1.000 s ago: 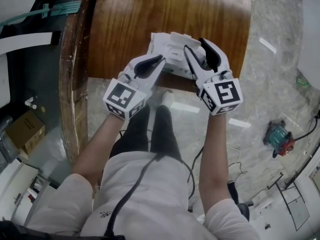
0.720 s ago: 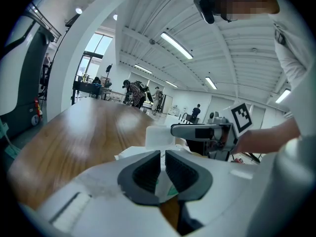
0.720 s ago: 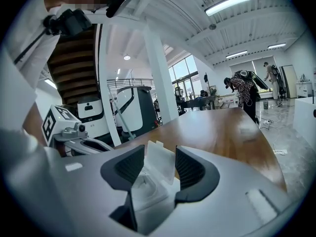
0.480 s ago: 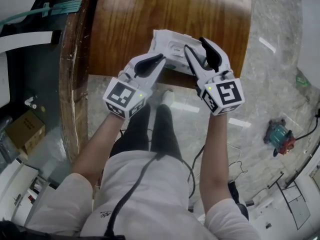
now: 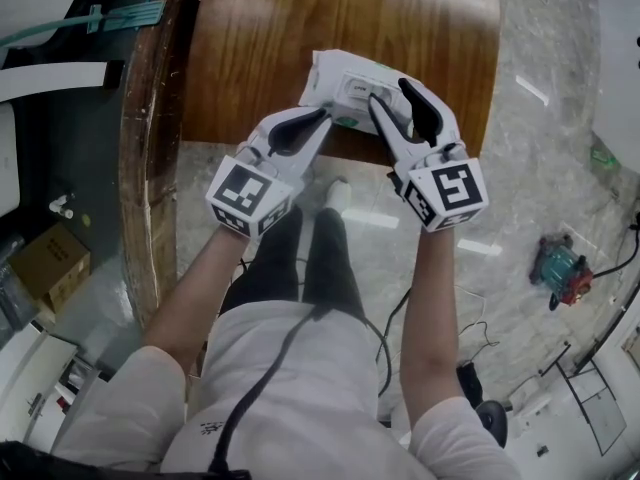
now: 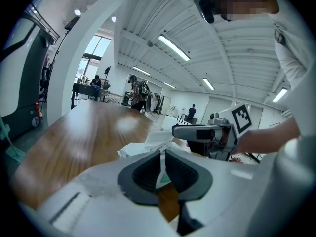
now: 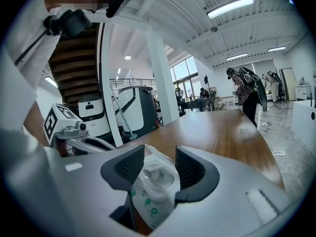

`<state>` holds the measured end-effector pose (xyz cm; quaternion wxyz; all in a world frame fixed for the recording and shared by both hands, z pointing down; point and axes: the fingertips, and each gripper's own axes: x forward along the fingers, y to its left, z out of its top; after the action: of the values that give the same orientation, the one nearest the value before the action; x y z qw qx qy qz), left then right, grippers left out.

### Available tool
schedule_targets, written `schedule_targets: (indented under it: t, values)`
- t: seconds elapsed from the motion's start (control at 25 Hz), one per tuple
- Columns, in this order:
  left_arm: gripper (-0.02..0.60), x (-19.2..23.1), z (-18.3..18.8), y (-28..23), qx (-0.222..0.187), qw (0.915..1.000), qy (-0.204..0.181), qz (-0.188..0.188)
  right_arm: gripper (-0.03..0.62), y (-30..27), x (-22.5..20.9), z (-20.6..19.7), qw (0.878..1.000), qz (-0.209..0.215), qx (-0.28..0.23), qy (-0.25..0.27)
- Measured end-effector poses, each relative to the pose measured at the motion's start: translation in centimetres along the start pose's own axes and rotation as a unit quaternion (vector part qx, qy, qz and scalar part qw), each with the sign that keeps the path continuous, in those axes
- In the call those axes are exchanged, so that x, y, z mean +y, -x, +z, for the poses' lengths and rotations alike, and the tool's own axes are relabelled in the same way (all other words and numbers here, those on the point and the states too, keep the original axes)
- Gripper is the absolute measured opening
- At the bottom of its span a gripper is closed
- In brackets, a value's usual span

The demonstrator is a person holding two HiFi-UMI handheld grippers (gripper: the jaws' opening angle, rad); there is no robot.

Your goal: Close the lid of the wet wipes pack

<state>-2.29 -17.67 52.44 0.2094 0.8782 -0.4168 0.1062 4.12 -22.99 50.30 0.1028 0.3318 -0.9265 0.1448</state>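
Pack gripped at the table's edge, lid not yet down

Wet wipes pack (image 5: 322,78) sits over the near edge of the wooden table (image 5: 250,48), caught between both tools. The left gripper (image 5: 322,118) has its jaws brought together on the thin seam at the pack's left end; its own view shows only a sliver of white-and-green film between the pads. The right gripper (image 5: 388,92) stands wide across the pack's right end, and the soft wrap fills the gap, so it looks clamped rather than loose. The lid (image 5: 354,88) lies on top between the two tools, and from the right gripper view it seems not yet pressed shut.

Trouble could come in several ways:
- The seam grip is slight, so a tug could slide the film out or tear it
- With the pack at the edge, either tool letting go could tip it toward the floor (image 5: 540,198)
- Squeezing the soft body may bulge it and keep the lid from seating
- Neither tool is free to press, so one must let go first
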Motion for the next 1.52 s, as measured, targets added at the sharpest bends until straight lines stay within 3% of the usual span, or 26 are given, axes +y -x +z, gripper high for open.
schedule_targets:
  t: [1.52]
  values:
    - [0.039,-1.0,-1.2,5.6,-0.012,0.9998,-0.007,0.012,0.193,-0.1,4.5,-3.2,0.996,-0.007,0.067,0.052]
